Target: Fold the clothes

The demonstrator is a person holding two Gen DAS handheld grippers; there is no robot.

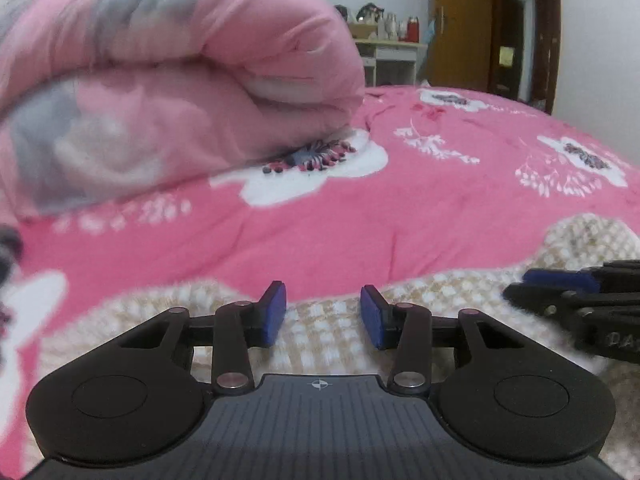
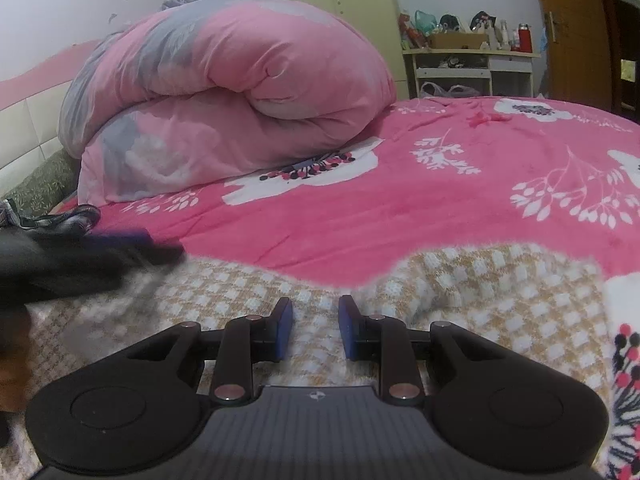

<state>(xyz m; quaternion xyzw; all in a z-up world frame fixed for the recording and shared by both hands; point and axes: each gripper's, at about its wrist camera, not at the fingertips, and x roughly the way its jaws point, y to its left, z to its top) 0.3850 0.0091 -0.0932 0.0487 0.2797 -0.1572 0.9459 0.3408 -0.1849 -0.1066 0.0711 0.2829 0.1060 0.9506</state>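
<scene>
A beige-and-white checked knit garment (image 1: 332, 332) lies spread on the pink flowered bedsheet (image 1: 420, 216), along the near side of the bed. My left gripper (image 1: 323, 300) hovers just over its far edge. Its blue pads stand apart, with only the knit showing below the gap. My right gripper (image 2: 315, 312) is over the same garment (image 2: 500, 304), jaws apart by a narrower gap with nothing pinched between them. The right gripper (image 1: 520, 286) also reaches in from the right in the left wrist view. The left gripper (image 2: 168, 252) shows as a dark blur in the right wrist view.
A thick folded pink-and-grey quilt (image 2: 224, 96) sits on the far left of the bed. A dark plaid cloth (image 2: 60, 216) lies by the headboard (image 2: 28, 128). Beyond the bed stand a shelf with bottles (image 2: 472, 60) and a wooden door (image 2: 572, 32).
</scene>
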